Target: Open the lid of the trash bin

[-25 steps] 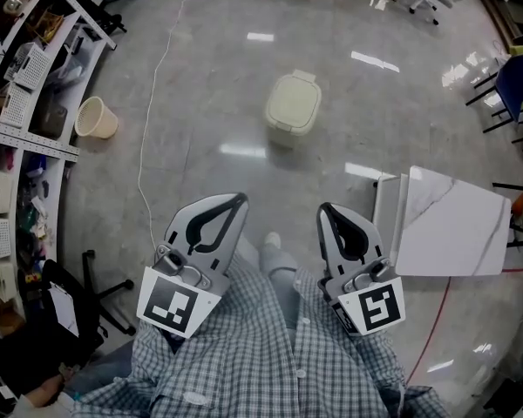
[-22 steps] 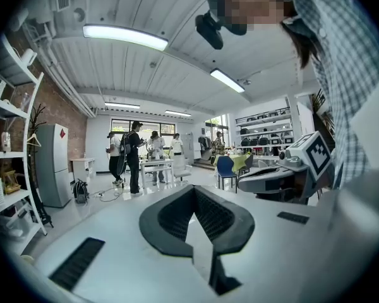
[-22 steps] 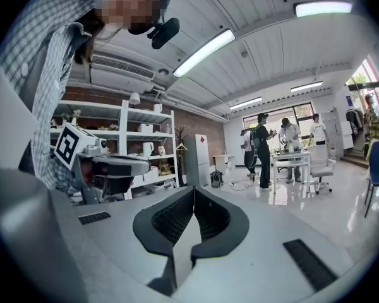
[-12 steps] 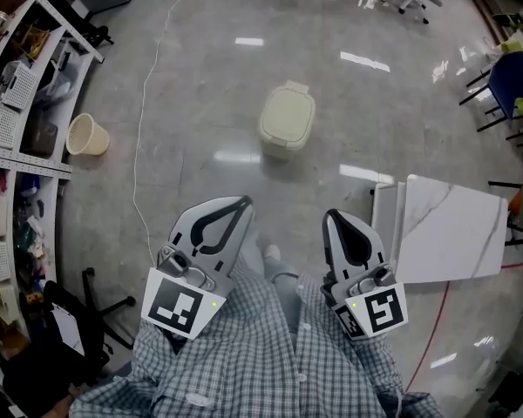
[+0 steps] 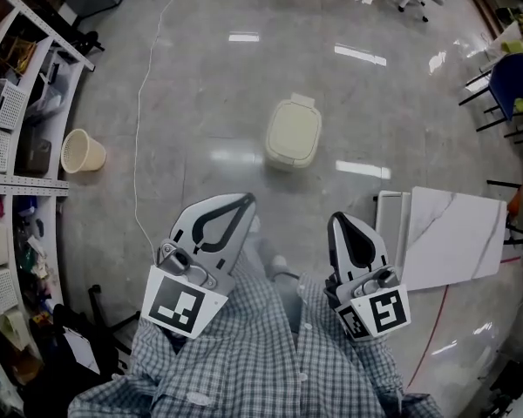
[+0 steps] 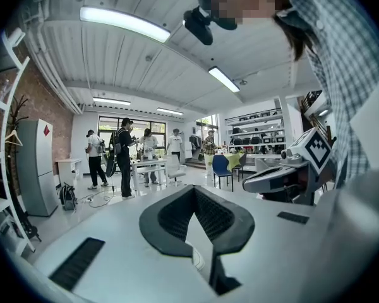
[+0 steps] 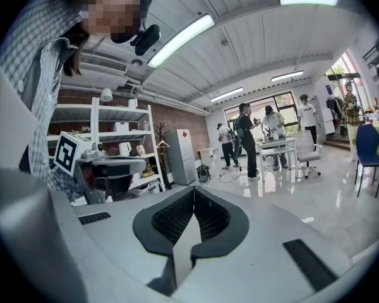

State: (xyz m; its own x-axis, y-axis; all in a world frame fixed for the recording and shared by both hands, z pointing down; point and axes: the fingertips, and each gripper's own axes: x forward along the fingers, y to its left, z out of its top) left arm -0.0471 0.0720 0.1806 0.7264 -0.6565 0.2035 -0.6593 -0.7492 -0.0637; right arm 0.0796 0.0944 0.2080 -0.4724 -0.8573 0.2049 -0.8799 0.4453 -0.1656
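— Grey polished floor, open workshop, shelving [image 5: 17, 146] along the left edge. Task item: trash bin [image 5: 293, 133], cream, standing on the floor ahead of centre. Its lid [image 5: 295, 127] is flat down, so still shut.

— Change over the last second?

— The bin sits lower in the head view than a second ago, and the round wastebasket [image 5: 81, 151] has slid left and down. I read this as the person walking toward the bin. Both tools hold the same pose against the checked shirt [image 5: 244, 355].

— Jaw state?

— Left gripper [image 5: 244, 200]: tips pressed together, nothing between them. Right gripper [image 5: 336, 220]: the same, closed and empty. Both are well apart from the bin.

— Meaning for the task?

— Judged as approach only, with no contact yet. The distance has to close further before either gripper can reach the lid edge.

— Counts?

— One trash bin, one lid. One wastebasket. Two grippers. One white marbled slab [image 5: 449, 233] at right. One white cable [image 5: 142, 120] trailing across the floor. One blue chair [image 5: 514, 77] at the far right. Several people stand in the background of the gripper views; an exact count is unreliable.
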